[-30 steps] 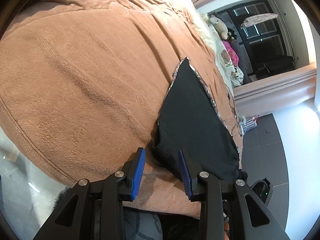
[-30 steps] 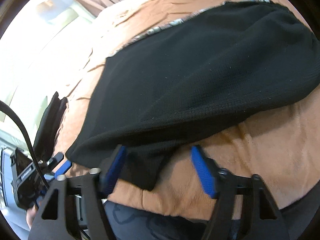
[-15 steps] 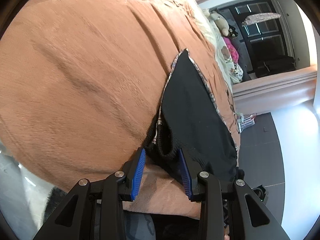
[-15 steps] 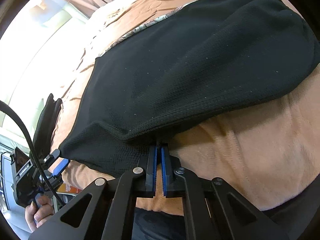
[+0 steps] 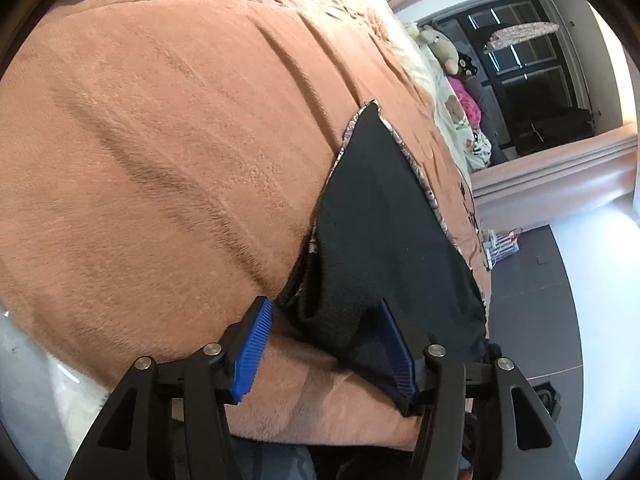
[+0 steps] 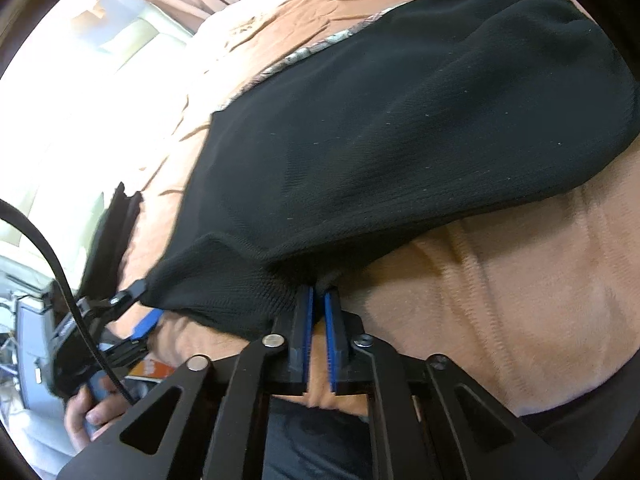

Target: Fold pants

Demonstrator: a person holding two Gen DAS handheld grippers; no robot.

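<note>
My left gripper [image 5: 324, 344] is spread wide at the near corner of the black pants [image 5: 384, 220], its blue pads on either side of a bunched fold. The pants lie flat on the brown blanket [image 5: 160, 140] covering the bed. My right gripper [image 6: 316, 320] is pinched nearly closed on the pants' [image 6: 400, 140] near edge.

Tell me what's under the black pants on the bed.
The black pants lie on a brown blanket. A patterned fabric edge peeks out along their border. Whatever else lies beneath is covered.
</note>
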